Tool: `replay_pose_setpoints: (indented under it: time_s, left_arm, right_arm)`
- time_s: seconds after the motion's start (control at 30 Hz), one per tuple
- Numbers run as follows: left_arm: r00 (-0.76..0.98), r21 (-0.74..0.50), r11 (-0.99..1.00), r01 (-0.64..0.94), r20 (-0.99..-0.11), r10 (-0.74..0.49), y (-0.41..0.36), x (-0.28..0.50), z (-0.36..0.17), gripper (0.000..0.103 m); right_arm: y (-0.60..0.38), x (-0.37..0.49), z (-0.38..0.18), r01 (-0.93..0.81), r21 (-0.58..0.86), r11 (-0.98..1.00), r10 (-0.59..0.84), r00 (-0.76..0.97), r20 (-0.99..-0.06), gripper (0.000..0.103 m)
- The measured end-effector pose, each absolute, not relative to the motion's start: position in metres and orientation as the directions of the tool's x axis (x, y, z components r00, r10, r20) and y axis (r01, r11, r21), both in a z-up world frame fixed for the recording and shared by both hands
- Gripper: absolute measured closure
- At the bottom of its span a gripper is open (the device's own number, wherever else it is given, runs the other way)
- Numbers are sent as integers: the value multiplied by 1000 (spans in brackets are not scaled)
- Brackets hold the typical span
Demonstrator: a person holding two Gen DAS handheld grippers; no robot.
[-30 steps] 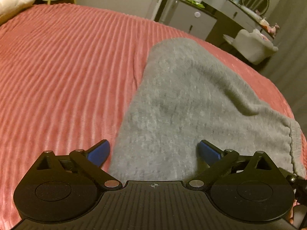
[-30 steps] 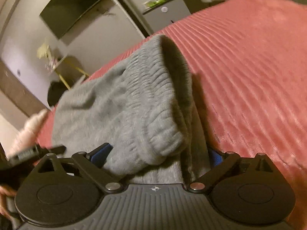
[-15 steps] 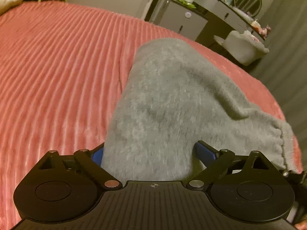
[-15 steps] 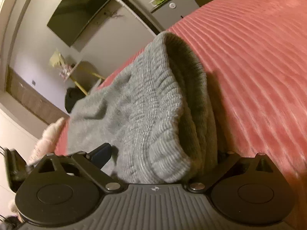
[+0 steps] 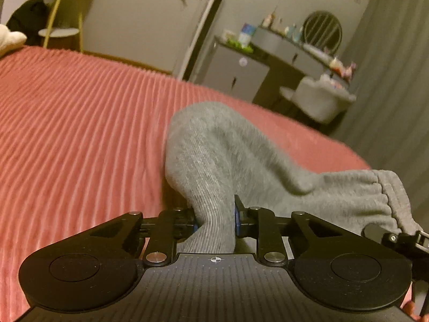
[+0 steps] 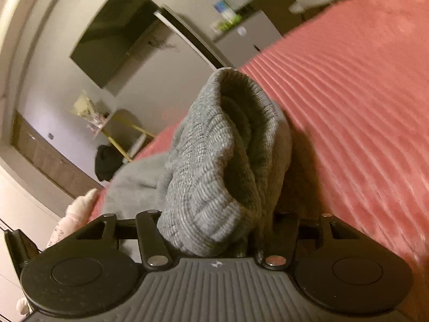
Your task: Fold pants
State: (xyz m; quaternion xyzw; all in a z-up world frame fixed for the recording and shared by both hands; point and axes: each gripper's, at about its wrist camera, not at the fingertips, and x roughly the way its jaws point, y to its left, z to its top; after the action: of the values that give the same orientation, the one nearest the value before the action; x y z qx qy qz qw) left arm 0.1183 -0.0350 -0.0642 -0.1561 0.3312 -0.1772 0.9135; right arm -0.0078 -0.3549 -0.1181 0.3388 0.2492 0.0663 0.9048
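Left gripper (image 5: 215, 218): clenched on a pinched ridge of the grey pants (image 5: 241, 158), blue pads pressed against either side of the cloth. Right gripper (image 6: 211, 230): clenched on the ribbed cuff (image 6: 214, 177), which bunches up thick between the fingers and hides the pads.

Pants: grey knit, lifted at both held points; ahead of the left gripper the cloth rises in a hump and drops back onto the bed, then runs off to that gripper's right toward a gathered hem (image 5: 386, 196). Ahead of the right gripper the cuff stands open, its dark inside facing up; plain grey cloth trails away to that gripper's left.

Bed (image 5: 80, 123): covered by a pink ribbed blanket, lying under and around the pants, spreading left of the left gripper and right of the right gripper.

Beyond the bed, ahead of the left gripper: a grey cabinet (image 5: 238, 75) with small items on top, a dark desk (image 5: 289, 53) bearing a round mirror (image 5: 323, 30), a pale chair (image 5: 321, 99). Far left: a stool (image 5: 59, 30).

Ahead of the right gripper, upper left: a wall-mounted dark screen (image 6: 115, 35).
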Motion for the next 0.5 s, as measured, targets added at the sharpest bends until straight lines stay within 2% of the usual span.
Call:
replay_pose_setpoints:
  time_s: [0.17, 0.4, 0.43, 0.5]
  left_arm:
    - [759, -432, 870, 238, -475, -444, -37, 131, -41, 80]
    - [805, -398, 885, 244, -426, -413, -39, 151, -24, 80]
    - [811, -389, 892, 231, -430, -398, -38, 154, -25, 78]
    - [825, -334, 931, 148, -478, -302, -37, 161, -30, 60]
  right_arm:
    - [-349, 9, -88, -8, 644, 765, 293, 895, -337, 49]
    - [-345, 49, -57, -39, 579, 815, 260, 917, -304, 49]
    - [-346, 54, -55, -48, 572, 819, 264, 917, -300, 49]
    - [-348, 64, -57, -30, 546, 837, 248, 911, -330, 43]
